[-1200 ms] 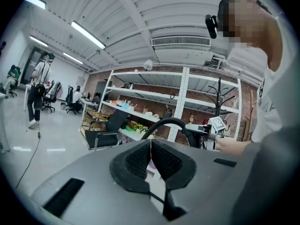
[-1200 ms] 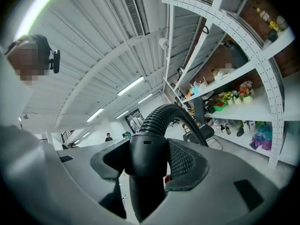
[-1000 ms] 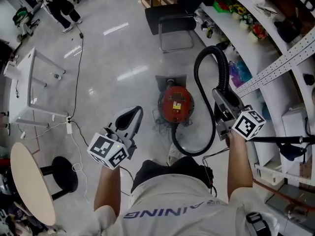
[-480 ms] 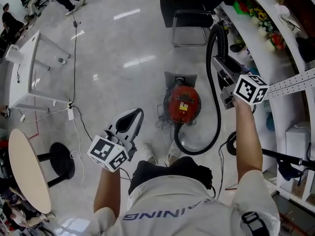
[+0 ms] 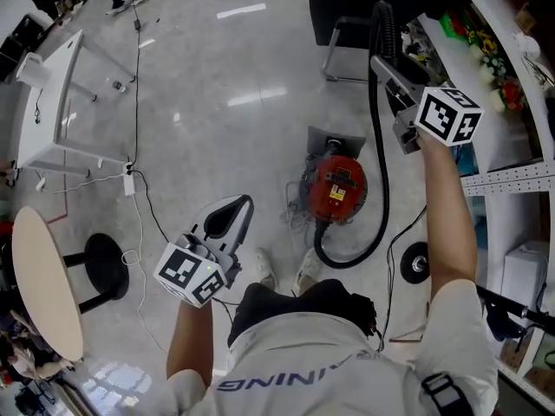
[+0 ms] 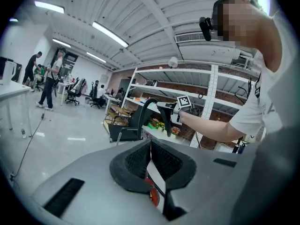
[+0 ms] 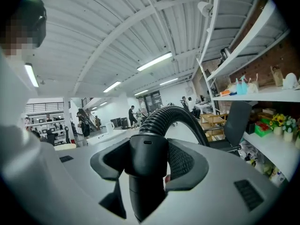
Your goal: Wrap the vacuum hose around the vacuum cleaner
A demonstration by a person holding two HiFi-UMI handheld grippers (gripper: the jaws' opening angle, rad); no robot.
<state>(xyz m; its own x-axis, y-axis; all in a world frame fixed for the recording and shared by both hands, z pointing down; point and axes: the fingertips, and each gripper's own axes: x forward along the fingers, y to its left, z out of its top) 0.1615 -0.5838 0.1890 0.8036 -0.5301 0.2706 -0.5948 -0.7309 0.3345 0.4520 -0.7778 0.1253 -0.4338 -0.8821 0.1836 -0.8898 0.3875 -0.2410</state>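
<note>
Right gripper (image 5: pixel 389 69) is raised high at the person's right, arm extended, beside the white shelving (image 5: pixel 512 178). In the right gripper view, the right gripper (image 7: pixel 148 162) has its jaws spread wide and clamped on the black rigid cuff (image 7: pixel 146 159) at the end of the vacuum hose (image 7: pixel 174 114); both pads bear against the cuff's sides.

From that grip the vacuum hose (image 5: pixel 379 176) arches over, drops in 1 long run to the floor, curves in a loop near the person's feet and joins the vacuum cleaner (image 5: pixel 338 189). No turn of hose lies around the body of the machine.

The vacuum cleaner is red and round and stands on the grey floor ahead of the person, between the 2 grippers as the head view shows them, well below the right one.

Left gripper (image 5: pixel 231 216) is held low at the person's left, well apart from hose and cleaner. In the left gripper view, the left gripper (image 6: pixel 150 159) has its jaws pressed together at the tips, with nothing between them.

A black chair (image 5: pixel 345 17) stands beyond the cleaner. A round table (image 5: pixel 42 286) and a black stool (image 5: pixel 105 266) stand at far left.
</note>
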